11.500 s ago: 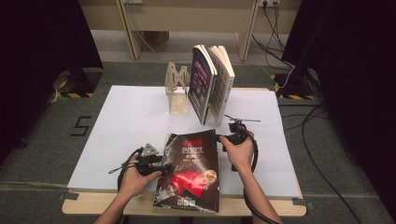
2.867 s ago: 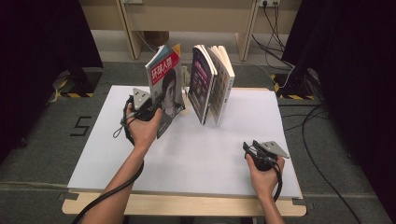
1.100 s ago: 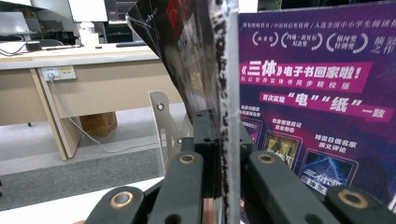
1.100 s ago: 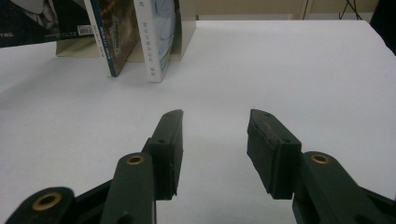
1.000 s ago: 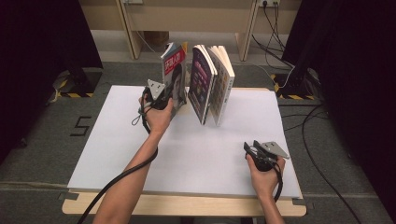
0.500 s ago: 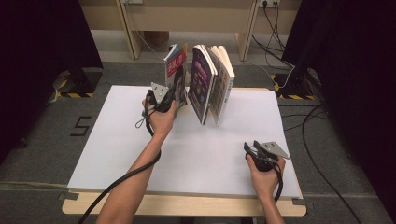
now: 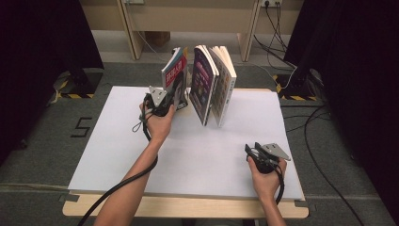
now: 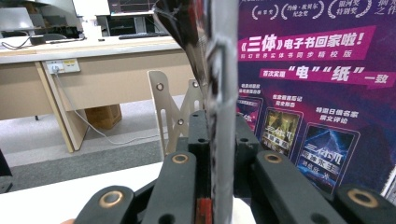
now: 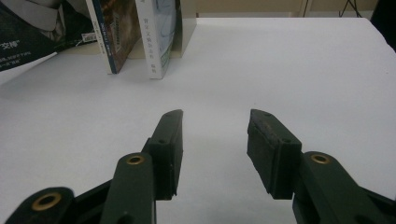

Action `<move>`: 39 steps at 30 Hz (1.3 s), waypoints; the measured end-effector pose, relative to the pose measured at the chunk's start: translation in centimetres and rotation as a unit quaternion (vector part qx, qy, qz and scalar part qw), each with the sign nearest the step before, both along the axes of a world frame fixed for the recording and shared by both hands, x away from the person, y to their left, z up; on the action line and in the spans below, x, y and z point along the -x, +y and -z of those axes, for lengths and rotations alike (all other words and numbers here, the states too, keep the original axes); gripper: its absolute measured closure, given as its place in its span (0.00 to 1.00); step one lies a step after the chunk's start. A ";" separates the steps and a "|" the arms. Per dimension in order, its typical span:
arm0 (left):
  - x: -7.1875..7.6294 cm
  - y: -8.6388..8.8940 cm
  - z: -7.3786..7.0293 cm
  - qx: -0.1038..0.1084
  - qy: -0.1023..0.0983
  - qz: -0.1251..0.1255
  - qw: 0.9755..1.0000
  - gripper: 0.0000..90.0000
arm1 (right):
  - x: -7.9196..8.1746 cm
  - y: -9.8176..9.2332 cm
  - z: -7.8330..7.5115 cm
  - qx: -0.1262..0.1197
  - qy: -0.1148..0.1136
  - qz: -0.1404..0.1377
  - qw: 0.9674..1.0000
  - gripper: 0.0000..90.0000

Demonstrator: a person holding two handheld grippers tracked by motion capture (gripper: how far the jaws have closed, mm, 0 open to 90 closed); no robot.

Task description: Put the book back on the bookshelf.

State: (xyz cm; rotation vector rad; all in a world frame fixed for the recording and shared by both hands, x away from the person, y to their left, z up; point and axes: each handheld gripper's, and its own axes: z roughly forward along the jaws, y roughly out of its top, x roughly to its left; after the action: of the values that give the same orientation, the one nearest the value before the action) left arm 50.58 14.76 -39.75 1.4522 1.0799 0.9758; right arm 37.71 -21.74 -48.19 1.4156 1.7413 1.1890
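High view: left tool holds magazine upright.

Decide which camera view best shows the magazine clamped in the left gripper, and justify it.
The high view: there the magazine stands whole and upright by the books, with the left gripper on it. The left gripper view gives just its edge between the jaws; the right gripper view catches a corner.

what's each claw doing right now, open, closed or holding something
Left claw: jaws have just been opening, but the pads look still pressed on the upright magazine.
Right claw: open, holding nothing, over the white table.
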 end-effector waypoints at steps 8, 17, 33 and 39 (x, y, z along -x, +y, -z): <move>0.5 0.5 -1.7 0.009 -0.008 0.006 1.000 0.87 | 0.0 0.0 0.1 0.000 0.002 -0.001 1.000 0.62; 0.4 0.9 -2.3 0.037 0.018 0.027 0.999 0.86 | 0.0 0.1 0.2 -0.001 0.003 -0.002 1.000 0.62; -0.3 1.1 -3.0 0.042 0.066 0.033 0.996 0.93 | 0.0 0.0 0.2 0.001 0.008 0.001 1.000 0.62; -0.2 0.9 -3.1 0.044 0.069 0.036 0.996 0.95 | 0.0 0.0 0.2 0.003 0.009 0.000 1.000 0.62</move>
State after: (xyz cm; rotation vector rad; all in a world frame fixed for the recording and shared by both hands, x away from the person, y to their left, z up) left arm 50.82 15.69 -36.68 1.4931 1.1472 0.7765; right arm 37.72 -21.73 -48.37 1.4270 1.7568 1.1740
